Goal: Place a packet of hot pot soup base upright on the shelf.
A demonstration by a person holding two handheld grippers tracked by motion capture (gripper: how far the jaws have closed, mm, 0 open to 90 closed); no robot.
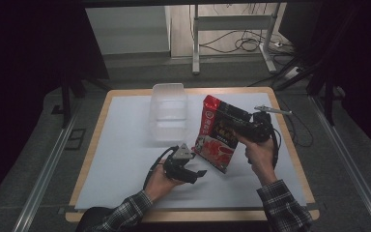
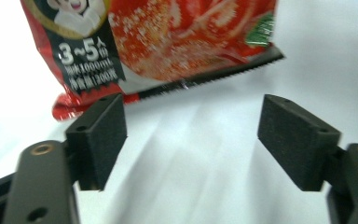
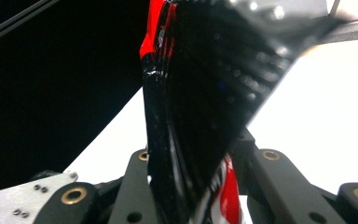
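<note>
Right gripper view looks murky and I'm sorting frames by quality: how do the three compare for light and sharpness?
Right gripper view: the red packet is close, dark, blurred. Left gripper view: white table overexposed, packet print readable but soft. High view: dim, surroundings nearly black, clear container faint.

Glossy red-and-black plastic pouch (image 1: 218, 137) (crinkly, serrated edge), matt foam gripper pads (image 2: 103, 135), clear plastic tub (image 1: 168, 111), wood-edged table (image 1: 290, 140)

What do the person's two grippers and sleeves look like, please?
Both grippers are black. The left gripper has a grey three-cornered plate on top, a black cable trailing back, and square black foam pads on arms with brass-coloured rivets. The right gripper has a grey plate and a cable too. The sleeves are a dark checked pattern with light lines.
</note>
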